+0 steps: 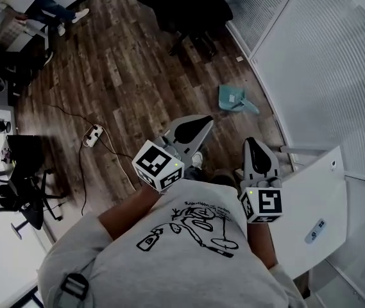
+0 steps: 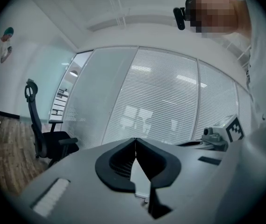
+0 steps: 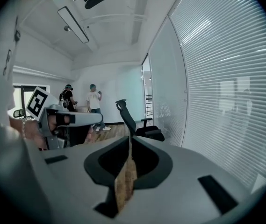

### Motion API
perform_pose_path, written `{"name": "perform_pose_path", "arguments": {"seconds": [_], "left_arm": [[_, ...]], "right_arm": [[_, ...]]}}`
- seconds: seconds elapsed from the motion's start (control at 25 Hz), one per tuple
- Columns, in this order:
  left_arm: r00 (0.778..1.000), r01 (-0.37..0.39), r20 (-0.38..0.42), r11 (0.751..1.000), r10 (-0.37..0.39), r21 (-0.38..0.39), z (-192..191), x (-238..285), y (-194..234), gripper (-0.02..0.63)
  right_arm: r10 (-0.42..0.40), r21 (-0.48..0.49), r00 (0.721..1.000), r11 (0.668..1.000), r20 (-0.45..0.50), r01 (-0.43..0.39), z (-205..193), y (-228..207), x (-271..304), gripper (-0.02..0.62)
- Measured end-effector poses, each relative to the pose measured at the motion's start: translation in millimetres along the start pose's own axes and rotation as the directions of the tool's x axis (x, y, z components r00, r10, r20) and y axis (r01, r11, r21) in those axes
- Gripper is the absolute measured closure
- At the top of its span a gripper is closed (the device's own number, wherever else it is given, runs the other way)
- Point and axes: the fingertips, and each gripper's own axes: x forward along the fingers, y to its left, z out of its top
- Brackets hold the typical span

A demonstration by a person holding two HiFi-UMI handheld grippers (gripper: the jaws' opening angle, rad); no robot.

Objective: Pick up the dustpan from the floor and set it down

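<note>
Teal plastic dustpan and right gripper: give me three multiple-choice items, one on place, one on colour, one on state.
1. Where is the teal plastic dustpan? A on the wooden floor by the glass wall; B on a white table; C on a shelf.
2. What colour is the office chair? A white; B black; C red.
3. How do the right gripper's jaws stand? A wide apart; B closed on the dustpan; C closed, empty.
Answers: A, it lies on the planks beside the wall; B, seat and back are black; C, the right gripper view shows the jaws meeting, nothing between.
</note>
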Motion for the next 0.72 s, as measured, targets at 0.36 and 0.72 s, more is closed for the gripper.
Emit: {"name": "perform_pose_path", "arguments": {"seconds": [0.36, 0.72], "left_arm": [[0.999, 0.01, -0.043, 0.999, -0.011, -0.031, -11, 27, 5, 0.603], [0.998, -0.028, -0.053, 0.999, 0.026, -0.032, -13, 81, 8, 0.604]], "right_arm": [[-0.012, 0.016, 1.0, 1.0, -0.026, 0.012, -5, -25, 14, 0.578], [0.022, 0.019, 0.999, 1.0, -0.037, -0.021, -10, -82, 36, 0.578]]}}
